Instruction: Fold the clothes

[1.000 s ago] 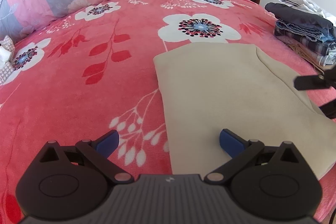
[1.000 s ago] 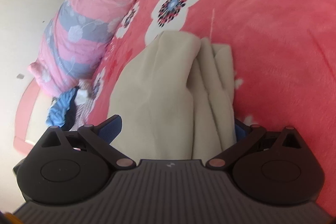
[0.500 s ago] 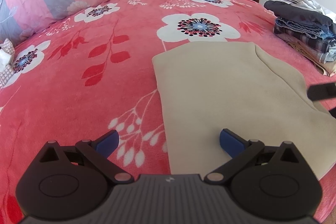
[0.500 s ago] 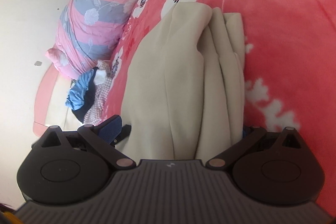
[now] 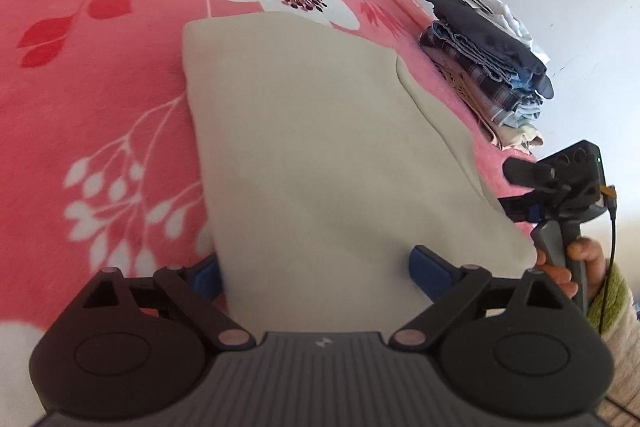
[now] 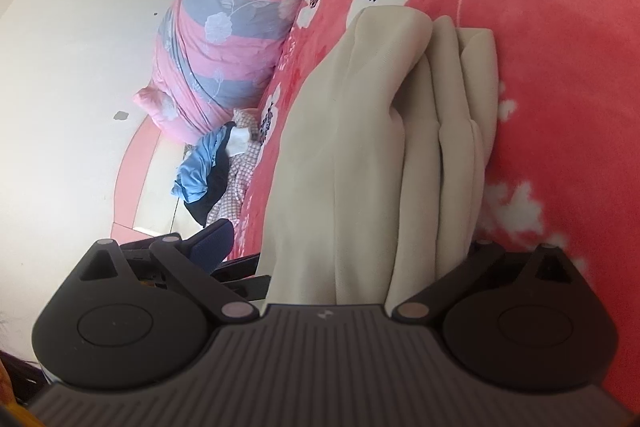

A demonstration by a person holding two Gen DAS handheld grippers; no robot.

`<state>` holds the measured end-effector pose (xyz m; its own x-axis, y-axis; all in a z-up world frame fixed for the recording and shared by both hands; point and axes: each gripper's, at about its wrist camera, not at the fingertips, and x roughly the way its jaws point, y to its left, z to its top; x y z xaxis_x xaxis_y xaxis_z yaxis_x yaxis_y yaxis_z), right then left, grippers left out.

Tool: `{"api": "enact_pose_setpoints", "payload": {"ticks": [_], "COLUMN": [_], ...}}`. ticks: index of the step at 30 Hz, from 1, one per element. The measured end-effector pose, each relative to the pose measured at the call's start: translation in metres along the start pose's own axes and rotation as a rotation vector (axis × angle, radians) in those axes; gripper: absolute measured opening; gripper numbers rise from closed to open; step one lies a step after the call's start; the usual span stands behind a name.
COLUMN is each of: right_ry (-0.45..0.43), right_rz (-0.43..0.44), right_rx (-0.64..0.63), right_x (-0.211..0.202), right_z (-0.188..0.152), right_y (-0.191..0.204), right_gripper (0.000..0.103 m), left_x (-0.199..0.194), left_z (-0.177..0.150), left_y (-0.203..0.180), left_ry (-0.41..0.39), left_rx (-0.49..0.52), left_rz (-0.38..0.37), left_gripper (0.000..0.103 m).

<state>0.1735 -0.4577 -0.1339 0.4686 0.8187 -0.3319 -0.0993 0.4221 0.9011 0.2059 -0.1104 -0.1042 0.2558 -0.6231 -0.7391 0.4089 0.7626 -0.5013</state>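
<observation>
Since the earlier frame the left gripper (image 5: 314, 267) has advanced over the beige garment's (image 5: 320, 147) near edge, jaws wide, straddling the cloth, gripping nothing. Right gripper (image 6: 344, 247): folded layers between spread jaws; grip cannot be told. Garment lies on the red floral bedspread (image 5: 100, 87), folded stack (image 5: 488, 67) beside.

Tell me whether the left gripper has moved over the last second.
Yes. The left gripper has tilted and swung right: against the flowered bedspread, the clothes stack sits nearer centre, and the far furniture has left view.
</observation>
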Motion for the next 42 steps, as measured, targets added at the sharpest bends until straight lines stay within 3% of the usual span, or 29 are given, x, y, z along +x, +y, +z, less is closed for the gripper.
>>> {"api": "enact_pose_setpoints", "payload": {"ticks": [3,5,6,7,9,14,18,25,37,42], "right_ry": [-0.010,-0.022,-0.032,-0.042,-0.060,-0.062,-0.076,-0.088,-0.206,-0.235], "right_rz": [-0.026,-0.049,-0.064,-0.079,-0.092,-0.074,-0.079,-0.153,-0.253,-0.258], "right_rx": [-0.026,-0.033,-0.025,-0.018,-0.006,-0.039,-0.074,-0.117,-0.069,-0.059], "right_x": [0.005,0.007,0.005,0.004,0.001,-0.009,-0.023,-0.062,-0.174,-0.194], "right_z": [0.001,0.001,0.001,0.000,-0.001,0.005,0.015,0.029,0.028,0.028], "right_y": [0.003,0.003,0.002,0.000,-0.003,-0.001,0.007,0.007,-0.035,-0.059], "right_gripper": [0.096,0.082,0.058,0.044,0.033,0.029,0.028,0.028,0.028,0.030], "left_x": [0.005,0.005,0.004,0.003,0.000,-0.001,0.008,0.041,0.116,0.127], "left_z": [0.004,0.004,0.004,0.004,0.006,0.012,0.015,0.029,0.050,0.044], "left_y": [0.002,-0.002,-0.004,-0.007,-0.014,-0.033,-0.040,-0.069,-0.145,-0.164], "left_ry": [-0.018,-0.040,-0.052,-0.059,-0.069,-0.074,-0.059,-0.027,0.074,0.074], "left_rx": [-0.037,-0.037,-0.035,-0.030,-0.021,-0.011,-0.031,0.011,0.141,0.209], "left_rz": [-0.017,-0.015,-0.012,-0.010,-0.011,-0.016,-0.068,-0.117,-0.220,-0.199], "left_gripper": [0.095,0.095,0.093,0.092,0.092,0.092,0.089,0.089,0.090,0.093]}}
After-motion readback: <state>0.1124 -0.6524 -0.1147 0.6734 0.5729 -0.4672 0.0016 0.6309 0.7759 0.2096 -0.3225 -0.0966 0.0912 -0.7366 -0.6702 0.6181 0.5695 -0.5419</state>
